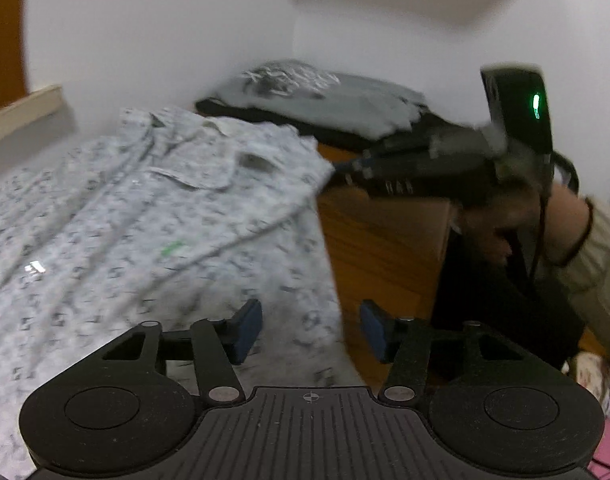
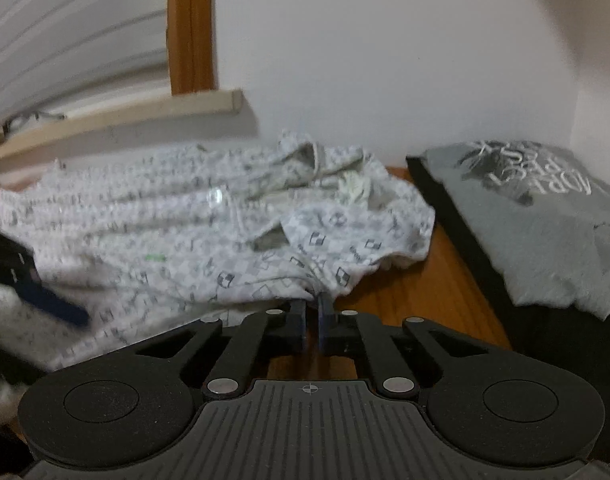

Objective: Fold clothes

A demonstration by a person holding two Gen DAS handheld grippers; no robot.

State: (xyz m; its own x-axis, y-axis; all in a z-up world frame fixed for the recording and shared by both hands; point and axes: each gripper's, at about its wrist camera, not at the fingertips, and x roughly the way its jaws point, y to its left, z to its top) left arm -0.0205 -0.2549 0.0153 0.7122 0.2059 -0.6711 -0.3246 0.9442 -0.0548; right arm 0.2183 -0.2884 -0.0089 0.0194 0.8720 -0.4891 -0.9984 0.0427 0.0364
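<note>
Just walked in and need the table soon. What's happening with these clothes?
A person is folding a patterned white shirt on the wooden table with two handheld grippers. The right gripper is shut on the shirt's edge; the left gripper is open above it, holding nothing. A folded grey T-shirt already lies on dark clothes nearby.

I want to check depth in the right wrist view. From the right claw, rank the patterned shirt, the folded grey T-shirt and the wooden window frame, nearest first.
1. Patterned shirt: its hem is pinched in the right claw, spreading left.
2. Folded grey T-shirt: right side, on the dark stack.
3. Wooden window frame: upper left, behind the ledge.
</note>
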